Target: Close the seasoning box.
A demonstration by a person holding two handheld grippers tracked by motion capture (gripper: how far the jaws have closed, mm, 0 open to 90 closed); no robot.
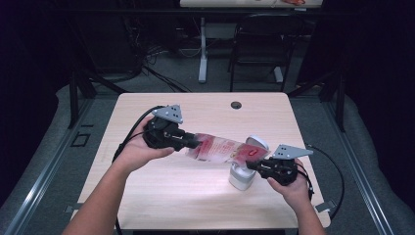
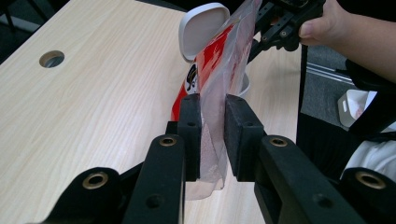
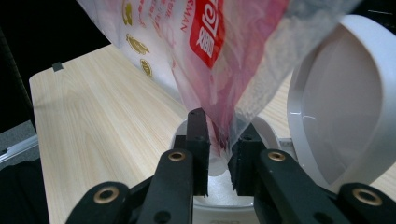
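From above, a person seated at a pale wooden tabletop stretches a clear plastic bag with red print between two hand-held tools. The left tool clamps one end of the bag, the right tool the other, and the bag hangs in the air just above a small white container whose hinged lid stands open. A round cable hole sits near the far edge of the tabletop.

Along the left tool, its two black jaws stand close together with the bag's thin edge pinched between them; the bag runs up and away towards the right tool, held by a hand past the white lid.

Along the right tool, the jaws close on the bag's lower corner directly over the container's open mouth, though the blur there makes the exact contact hard to judge. The raised lid stands just to the right.
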